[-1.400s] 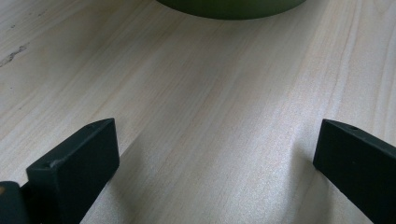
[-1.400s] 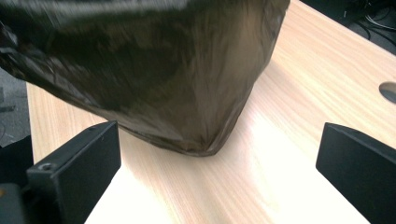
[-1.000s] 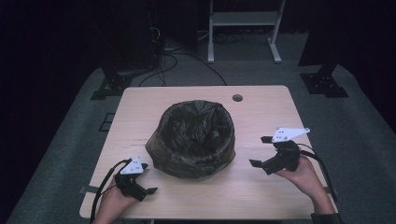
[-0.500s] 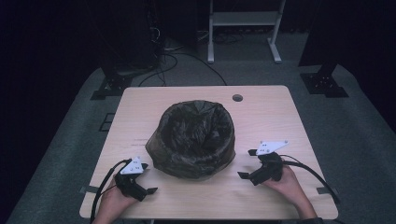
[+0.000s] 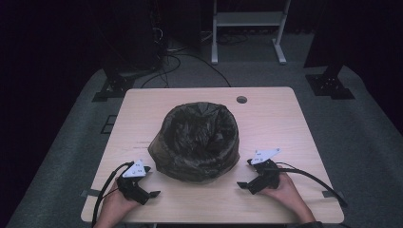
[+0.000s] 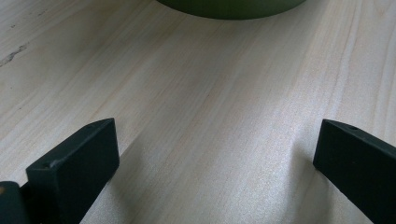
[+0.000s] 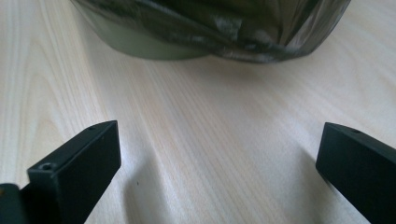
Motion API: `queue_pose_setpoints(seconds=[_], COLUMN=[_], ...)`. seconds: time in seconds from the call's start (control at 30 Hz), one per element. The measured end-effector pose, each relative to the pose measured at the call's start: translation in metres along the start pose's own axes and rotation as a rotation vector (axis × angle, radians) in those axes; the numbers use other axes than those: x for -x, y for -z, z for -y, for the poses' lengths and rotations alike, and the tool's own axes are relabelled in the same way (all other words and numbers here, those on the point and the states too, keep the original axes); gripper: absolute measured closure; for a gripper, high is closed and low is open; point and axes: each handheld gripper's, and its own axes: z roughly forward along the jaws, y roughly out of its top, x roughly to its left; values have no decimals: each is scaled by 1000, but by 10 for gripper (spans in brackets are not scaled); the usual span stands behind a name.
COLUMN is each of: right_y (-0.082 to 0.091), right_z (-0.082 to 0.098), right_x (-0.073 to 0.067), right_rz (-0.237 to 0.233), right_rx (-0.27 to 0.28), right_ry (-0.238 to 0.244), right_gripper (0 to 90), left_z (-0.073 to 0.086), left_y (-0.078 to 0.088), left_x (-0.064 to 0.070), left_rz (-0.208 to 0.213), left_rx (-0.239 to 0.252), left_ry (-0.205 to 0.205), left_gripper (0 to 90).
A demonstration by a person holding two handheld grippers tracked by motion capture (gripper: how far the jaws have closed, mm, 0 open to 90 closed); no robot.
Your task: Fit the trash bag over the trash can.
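Pale wood table (image 5: 285,118), dark room. Bin lined with black bag (image 5: 197,140) at centre. Left gripper (image 5: 151,183) at 7 o'clock, right gripper (image 5: 245,173) at 5; both jaws wide apart, empty.

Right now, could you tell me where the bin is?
In the high view, the bin stands mid-table, between the left gripper and the right gripper.

Grey carpeted floor (image 5: 370,128) is seen around a pale rectangular wooden table (image 5: 285,118) with a round cable hole (image 5: 241,99). Beyond — dark surroundings, a white metal frame stand (image 5: 247,21), black loose cables (image 5: 190,61), black metal floor brackets (image 5: 330,83).
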Motion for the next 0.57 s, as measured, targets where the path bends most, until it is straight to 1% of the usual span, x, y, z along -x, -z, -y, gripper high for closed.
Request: queue_pose_setpoints(seconds=[0.07, 0.3, 0.57], right_y=[0, -1, -2], right_z=[0, 0, 0], right_x=[0, -4, -5], right_rz=[3, 30, 42], right_rx=[-2, -20, -24], right_ry=[0, 35, 46], right_gripper=[0, 0, 0], left_z=[0, 0, 0], left_y=[0, 0, 0], left_x=[0, 0, 0], left_rz=[0, 0, 0], left_rx=[0, 0, 0], left_ry=[0, 0, 0], left_gripper=[0, 0, 0])
